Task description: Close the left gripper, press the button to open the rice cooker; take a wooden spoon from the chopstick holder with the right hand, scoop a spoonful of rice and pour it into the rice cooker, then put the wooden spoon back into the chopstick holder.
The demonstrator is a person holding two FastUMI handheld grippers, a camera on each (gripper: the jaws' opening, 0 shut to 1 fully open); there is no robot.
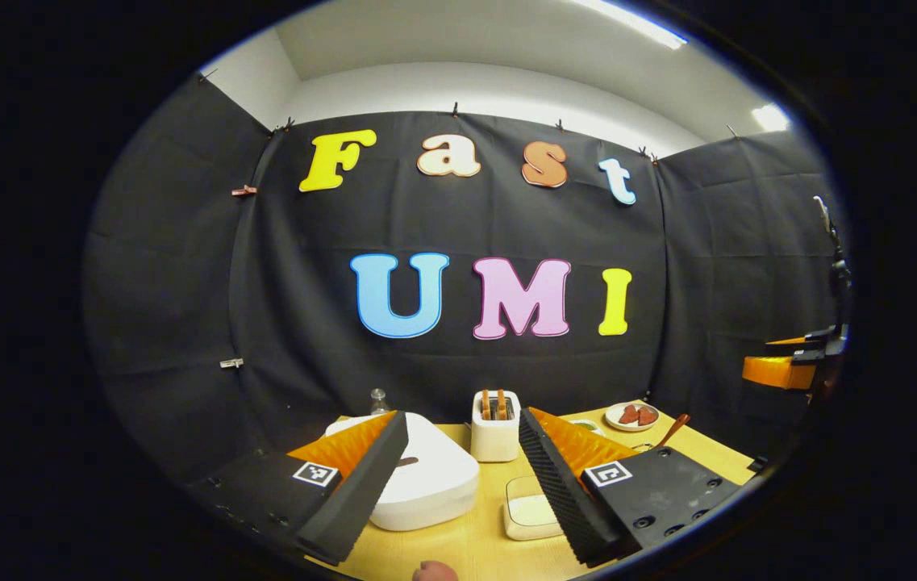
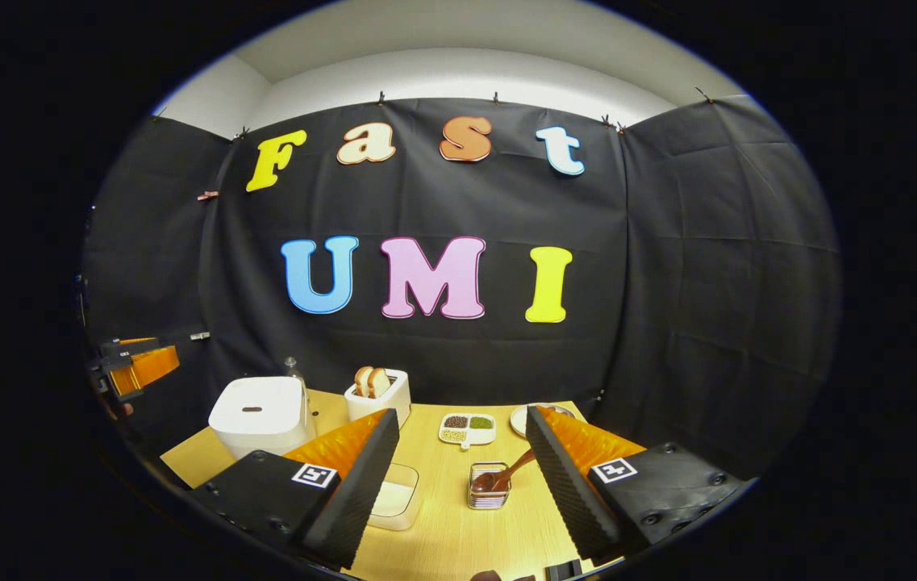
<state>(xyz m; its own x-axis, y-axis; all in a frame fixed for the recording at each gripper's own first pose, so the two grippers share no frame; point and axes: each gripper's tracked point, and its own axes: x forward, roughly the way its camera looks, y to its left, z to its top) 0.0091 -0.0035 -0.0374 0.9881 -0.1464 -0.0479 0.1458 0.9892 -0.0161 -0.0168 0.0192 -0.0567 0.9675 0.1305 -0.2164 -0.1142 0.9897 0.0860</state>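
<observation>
The white rice cooker (image 1: pixel 426 476) sits lid down on the wooden table (image 1: pixel 474 541), just beyond and below my left gripper (image 1: pixel 462 415), which is open and holds nothing. In the right gripper view the cooker (image 2: pixel 260 415) stands at the back left. A wire chopstick holder (image 2: pixel 489 486) holds the wooden spoon (image 2: pixel 506 472), whose handle leans right. It lies just ahead of my right gripper (image 2: pixel 462 413), open and not touching anything. A white container of rice (image 2: pixel 398 496) rests beside the holder, partly behind my left-hand finger.
A white toaster (image 2: pixel 377 391) with bread stands at the back. A divided dish of grains (image 2: pixel 468 428) and a plate (image 2: pixel 518 420) lie beyond the holder. A small bottle (image 2: pixel 290 367) stands behind the cooker. The other gripper (image 2: pixel 135 363) hovers at the far left.
</observation>
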